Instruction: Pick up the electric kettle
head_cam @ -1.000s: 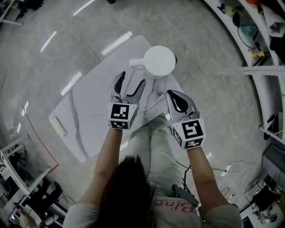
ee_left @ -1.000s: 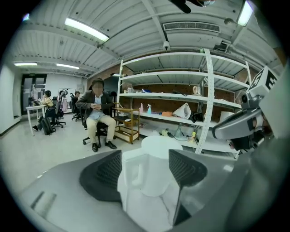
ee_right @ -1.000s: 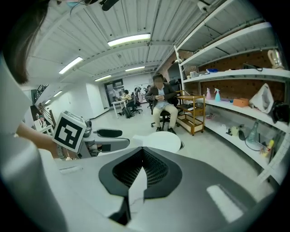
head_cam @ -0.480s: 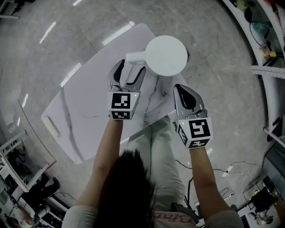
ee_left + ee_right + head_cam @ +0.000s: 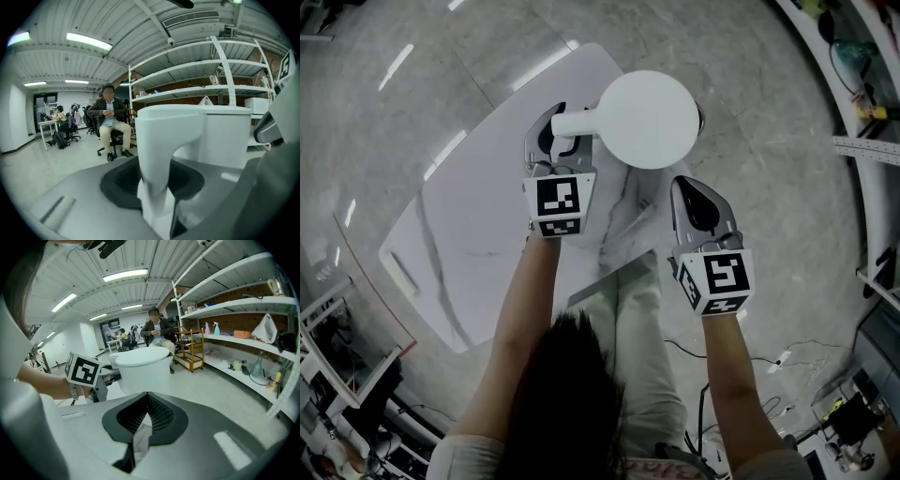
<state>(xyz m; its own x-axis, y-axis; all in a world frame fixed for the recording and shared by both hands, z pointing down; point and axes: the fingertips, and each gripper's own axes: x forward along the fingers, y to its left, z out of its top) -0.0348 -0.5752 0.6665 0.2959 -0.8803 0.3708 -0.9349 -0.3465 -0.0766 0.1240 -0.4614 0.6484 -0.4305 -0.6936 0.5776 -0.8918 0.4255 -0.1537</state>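
The white electric kettle [image 5: 649, 118] shows from above at the far end of the table, its handle [image 5: 572, 123] pointing left. My left gripper [image 5: 555, 133] is shut on that handle. In the left gripper view the handle [image 5: 161, 154] fills the space between the jaws, with the kettle body [image 5: 225, 136] behind it. The right gripper [image 5: 695, 201] hovers to the right of the kettle, nearer me, shut with nothing in it. In the right gripper view the kettle [image 5: 143, 369] stands ahead of the right gripper [image 5: 139, 430], beside the left gripper's marker cube [image 5: 83, 370].
The white marbled tabletop [image 5: 478, 225] carries a small white bar [image 5: 397, 272] at its near-left corner. Metal shelving [image 5: 234, 341] with bottles stands to the right. A person [image 5: 108, 124] sits on an office chair across the room. Cables [image 5: 787, 356] lie on the floor.
The left gripper's jaws, spread open beside the handle before, have moved forward and closed on it. The kettle looks larger in the head view. The right gripper has barely moved.
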